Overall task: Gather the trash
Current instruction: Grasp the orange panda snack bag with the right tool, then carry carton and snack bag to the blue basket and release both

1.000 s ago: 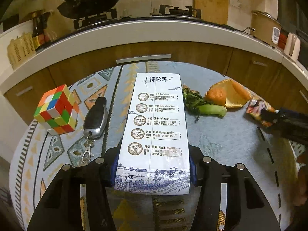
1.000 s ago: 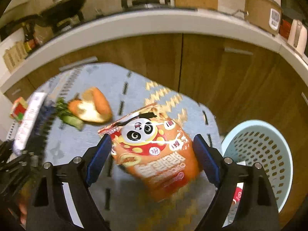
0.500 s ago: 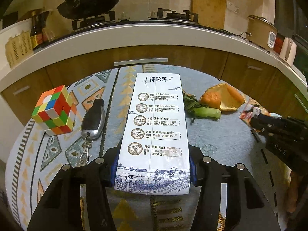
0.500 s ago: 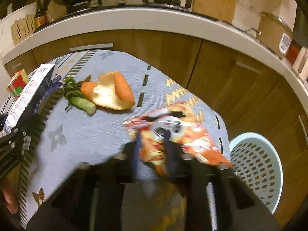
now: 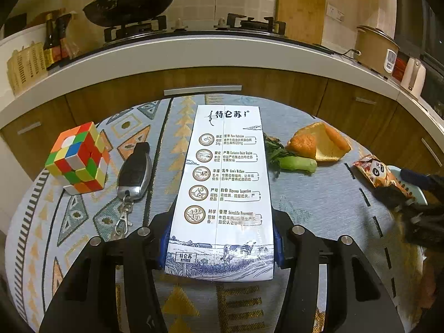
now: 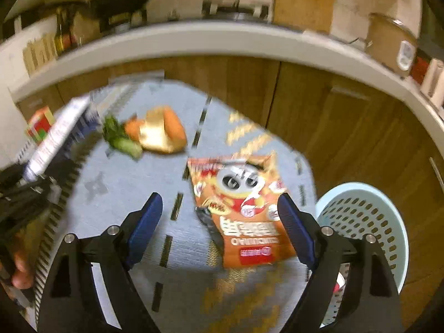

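Note:
My left gripper (image 5: pixel 220 222) is shut on a tall white milk carton (image 5: pixel 224 188), which it holds over the patterned tablecloth. In the blurred right wrist view my right gripper (image 6: pixel 219 202) has its jaws opening. An orange panda snack bag (image 6: pixel 244 216) lies on the cloth between them, close to the right pad (image 6: pixel 291 222), and neither pad presses on it. The same bag (image 5: pixel 377 172) shows at the far right of the left wrist view. An orange peel (image 6: pixel 163 133) and a green vegetable stem (image 6: pixel 125 141) lie further back on the table.
A pale blue perforated basket (image 6: pixel 358 187) stands on the floor just past the table's right edge. A Rubik's cube (image 5: pixel 79 158) and a car key (image 5: pixel 134 172) lie left of the carton. Wooden cabinets and a counter with a stove run behind the table.
Half a second ago the right jaws were closed on the snack bag; now they stand wide and the bag lies on the cloth. The left gripper and carton have not moved.

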The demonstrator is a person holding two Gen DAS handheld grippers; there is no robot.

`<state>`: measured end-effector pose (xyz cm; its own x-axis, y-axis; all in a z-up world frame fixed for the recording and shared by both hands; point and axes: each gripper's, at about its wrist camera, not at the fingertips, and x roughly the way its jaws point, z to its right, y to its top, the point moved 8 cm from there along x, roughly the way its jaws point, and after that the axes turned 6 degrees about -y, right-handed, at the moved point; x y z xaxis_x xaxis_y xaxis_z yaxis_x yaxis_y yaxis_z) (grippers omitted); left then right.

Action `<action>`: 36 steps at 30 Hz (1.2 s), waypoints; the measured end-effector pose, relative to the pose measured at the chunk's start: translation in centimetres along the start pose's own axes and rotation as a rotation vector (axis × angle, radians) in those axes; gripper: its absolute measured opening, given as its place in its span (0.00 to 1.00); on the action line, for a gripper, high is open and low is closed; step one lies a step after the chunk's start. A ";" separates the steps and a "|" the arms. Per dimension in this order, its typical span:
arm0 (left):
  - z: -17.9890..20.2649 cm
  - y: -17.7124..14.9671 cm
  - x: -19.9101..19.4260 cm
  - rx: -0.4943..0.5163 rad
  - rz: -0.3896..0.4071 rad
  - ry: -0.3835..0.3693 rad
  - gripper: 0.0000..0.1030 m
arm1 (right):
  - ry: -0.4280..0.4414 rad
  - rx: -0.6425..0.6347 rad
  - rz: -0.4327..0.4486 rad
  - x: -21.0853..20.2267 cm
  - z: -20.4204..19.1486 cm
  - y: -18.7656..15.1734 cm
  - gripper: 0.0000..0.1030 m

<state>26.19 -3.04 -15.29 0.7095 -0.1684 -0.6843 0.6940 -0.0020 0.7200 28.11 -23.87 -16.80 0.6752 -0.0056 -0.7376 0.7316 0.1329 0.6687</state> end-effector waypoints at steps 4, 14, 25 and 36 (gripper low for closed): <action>-0.2 0.0 0.1 -0.012 -0.003 -0.006 0.49 | -0.003 0.007 -0.052 1.5 -0.1 -0.3 0.77; 0.0 0.1 -0.1 0.004 0.003 -0.016 0.50 | 0.045 0.114 -0.005 1.0 1.4 0.2 0.22; 1.3 1.0 -3.7 0.006 0.084 -0.105 0.49 | 0.070 0.141 0.098 -5.1 2.5 0.6 0.06; 7.8 2.2 -8.0 0.054 0.127 -0.275 0.49 | 0.033 0.159 0.213 -12.2 4.7 -0.2 0.05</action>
<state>21.08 -9.38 -7.39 0.7249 -0.4314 -0.5371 0.5894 -0.0152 0.8077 20.11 -28.46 -7.49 0.8140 0.0380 -0.5796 0.5807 -0.0297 0.8136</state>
